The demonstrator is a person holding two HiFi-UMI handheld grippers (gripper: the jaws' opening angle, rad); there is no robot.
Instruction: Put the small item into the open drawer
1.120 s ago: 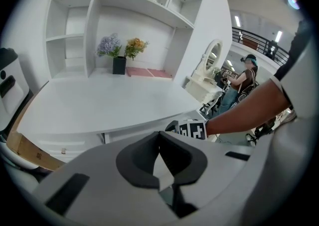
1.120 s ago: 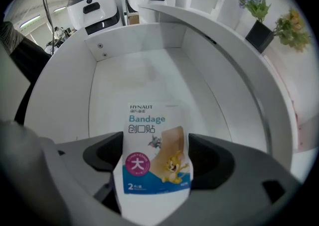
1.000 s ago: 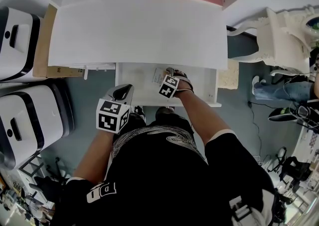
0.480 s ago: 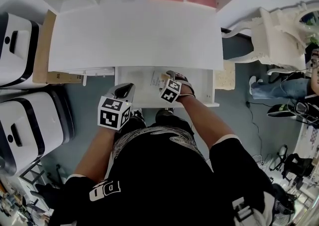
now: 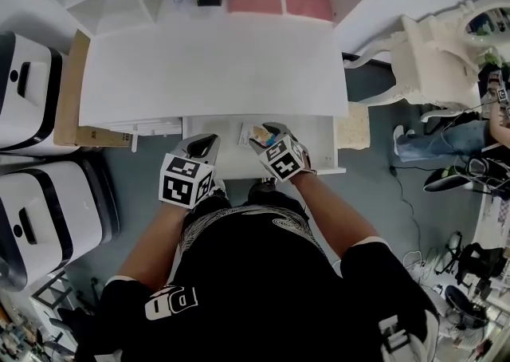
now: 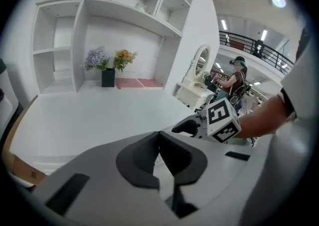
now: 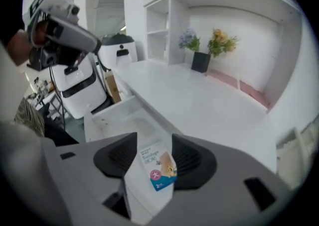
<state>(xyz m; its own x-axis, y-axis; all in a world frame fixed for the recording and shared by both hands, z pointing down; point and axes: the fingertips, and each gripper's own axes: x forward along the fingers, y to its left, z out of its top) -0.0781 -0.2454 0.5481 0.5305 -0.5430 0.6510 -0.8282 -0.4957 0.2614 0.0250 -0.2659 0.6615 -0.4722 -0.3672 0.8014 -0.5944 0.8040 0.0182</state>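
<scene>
Your right gripper [image 5: 263,139] has drawn back toward six o'clock. Its fingers [image 7: 194,160] are closing on the bandage box [image 7: 155,168], held over the open drawer [image 5: 209,133] for release. Your left gripper [image 5: 201,143], at nine o'clock, idles with fingers pressed together.

white desk [image 5: 215,65] under white shelving [image 6: 79,31], grey floor [image 5: 374,193], ornate white vanity [image 5: 434,53] alongside

1. The surface [image 5: 215,65] is white, smooth and matt.
2. The drawer [image 5: 319,145] has the same smooth white finish.
3. The bandage packet [image 7: 152,180] is glossy printed paper.
4. The left hand-held gripper [image 6: 160,158] is matt grey plastic with matt black pads [image 6: 137,163].
5. The box [image 5: 70,89] is plain brown cardboard.
</scene>
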